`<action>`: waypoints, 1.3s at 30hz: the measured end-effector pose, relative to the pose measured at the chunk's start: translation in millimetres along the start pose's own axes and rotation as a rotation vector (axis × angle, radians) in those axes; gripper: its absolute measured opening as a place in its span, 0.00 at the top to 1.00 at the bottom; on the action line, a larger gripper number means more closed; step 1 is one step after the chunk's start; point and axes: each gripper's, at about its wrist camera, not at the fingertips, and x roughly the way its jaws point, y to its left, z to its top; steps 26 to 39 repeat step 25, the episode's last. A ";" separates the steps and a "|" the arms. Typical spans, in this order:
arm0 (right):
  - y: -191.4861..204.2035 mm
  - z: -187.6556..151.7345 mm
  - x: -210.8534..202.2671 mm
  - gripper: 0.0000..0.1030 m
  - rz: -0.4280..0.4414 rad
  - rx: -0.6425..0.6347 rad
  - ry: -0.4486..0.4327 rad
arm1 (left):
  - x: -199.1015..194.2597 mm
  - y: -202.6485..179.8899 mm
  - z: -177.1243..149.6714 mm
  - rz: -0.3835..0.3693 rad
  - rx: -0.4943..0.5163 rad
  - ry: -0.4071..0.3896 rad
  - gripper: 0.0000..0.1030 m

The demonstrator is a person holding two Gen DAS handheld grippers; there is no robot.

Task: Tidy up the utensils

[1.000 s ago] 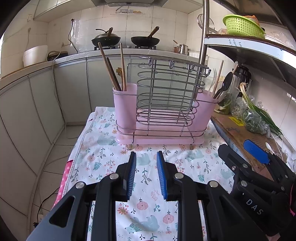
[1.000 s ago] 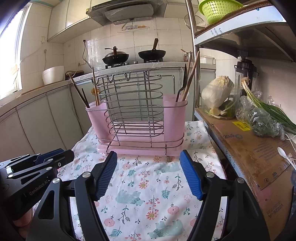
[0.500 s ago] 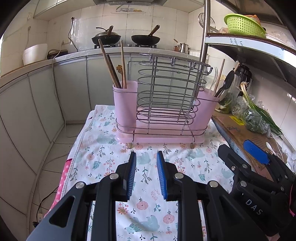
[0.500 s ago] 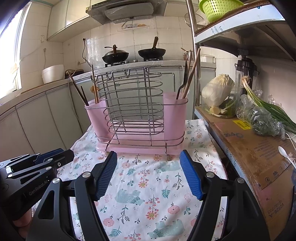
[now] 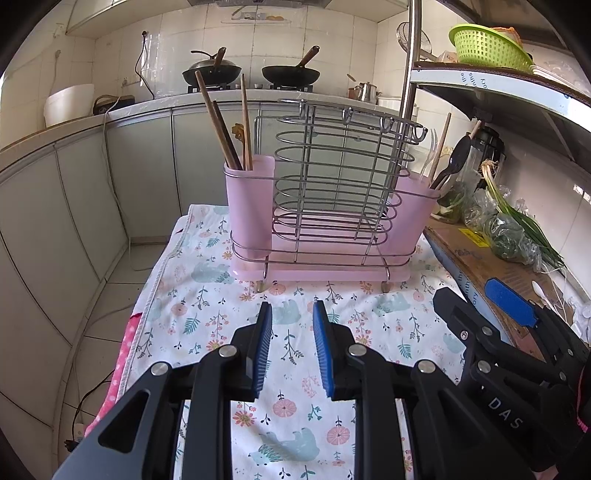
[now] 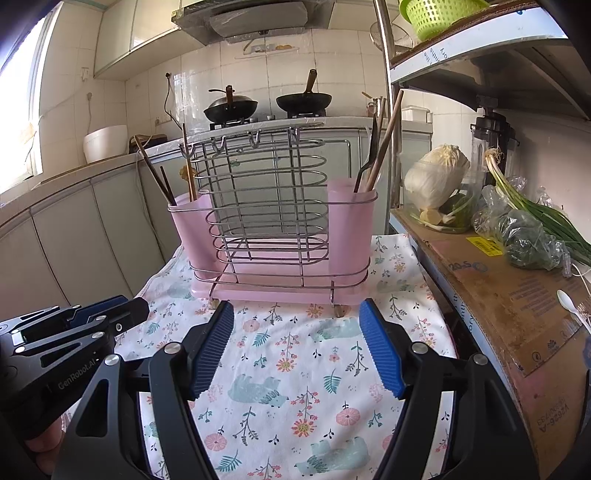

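Both empty: left hand-held gripper [image 5: 291, 317] narrowly parted, right hand-held gripper [image 6: 295, 332] spread wide, facing the utensil rack [image 5: 321, 206] at the counter's [image 5: 295, 354] far edge.

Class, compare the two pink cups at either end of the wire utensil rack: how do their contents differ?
The left cup holds brown chopsticks; the right cup holds a black spoon and a clear fork. Both are pink, upright, and sit inside the wire rack.

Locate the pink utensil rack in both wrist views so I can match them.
Left wrist: the pink utensil rack stands at centre, beyond the left gripper.
Right wrist: the rack is at centre, beyond the right gripper.
Shared landmark: the green basket, upper right.
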 end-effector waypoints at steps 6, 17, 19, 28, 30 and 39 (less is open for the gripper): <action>-0.2 -0.4 0.7 0.31 -0.001 0.000 0.002 | 2.1 -0.3 -0.5 0.000 0.002 0.007 0.79; -1.1 -4.0 6.7 0.31 0.000 0.005 0.018 | 9.1 1.3 -1.8 0.006 -0.003 0.021 0.79; -1.5 -4.4 8.0 0.31 -0.001 0.005 0.022 | 11.8 2.2 -1.6 0.005 -0.007 0.035 0.79; -1.2 -5.6 11.1 0.31 -0.001 0.008 0.030 | 18.2 4.5 -2.6 0.003 -0.012 0.052 0.79; -1.2 -5.6 11.1 0.31 -0.001 0.008 0.030 | 18.2 4.5 -2.6 0.003 -0.012 0.052 0.79; -1.2 -5.6 11.1 0.31 -0.001 0.008 0.030 | 18.2 4.5 -2.6 0.003 -0.012 0.052 0.79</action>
